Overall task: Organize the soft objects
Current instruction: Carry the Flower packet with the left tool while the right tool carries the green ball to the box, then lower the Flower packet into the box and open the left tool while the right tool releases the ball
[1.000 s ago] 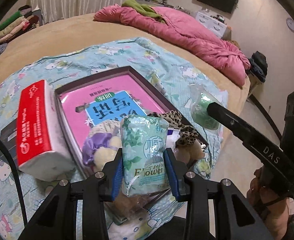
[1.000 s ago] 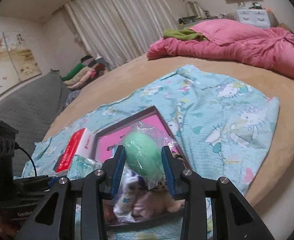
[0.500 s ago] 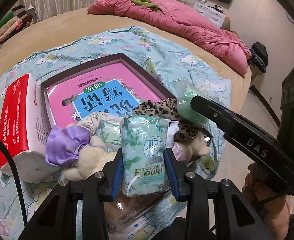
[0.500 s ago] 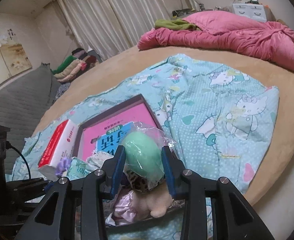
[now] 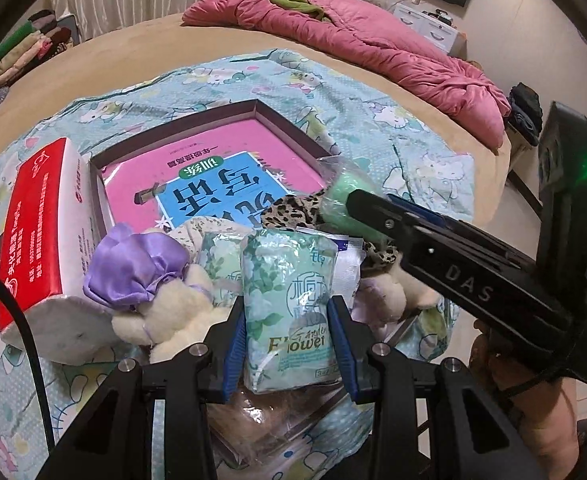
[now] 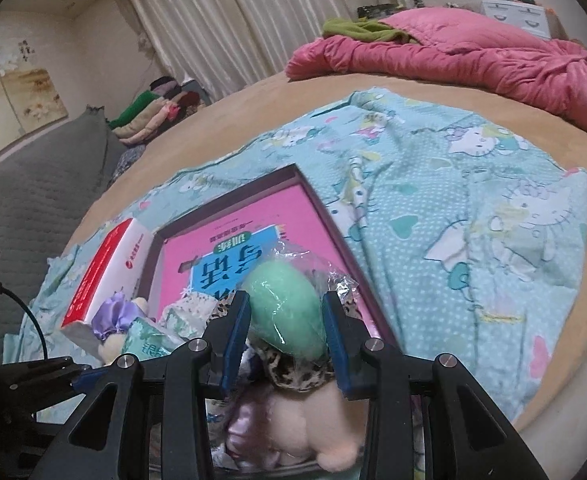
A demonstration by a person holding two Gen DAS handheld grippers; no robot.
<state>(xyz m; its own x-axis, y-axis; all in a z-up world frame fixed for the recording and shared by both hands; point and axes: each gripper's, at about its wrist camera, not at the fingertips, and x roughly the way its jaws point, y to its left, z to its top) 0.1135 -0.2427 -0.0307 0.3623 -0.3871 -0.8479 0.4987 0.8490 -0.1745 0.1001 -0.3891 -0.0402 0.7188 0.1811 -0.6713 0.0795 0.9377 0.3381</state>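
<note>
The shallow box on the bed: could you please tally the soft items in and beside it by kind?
Small tissue packs: 2, one held in the left gripper, one behind it.
Green wrapped sponge in right gripper: 1
Large red tissue pack: 1
Total: 4

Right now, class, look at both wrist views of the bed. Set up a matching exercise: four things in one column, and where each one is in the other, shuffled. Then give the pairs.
Things:
1. floral tissue pack
2. green sponge in plastic wrap
3. red tissue box
4. pink comforter

Places:
A. heaped at the far side of the bed
B. between the right gripper's fingers
C. beside the tray, on the patterned sheet
D. between the left gripper's fingers

Pairs: 1-D, 2-B, 3-C, 4-A
</note>
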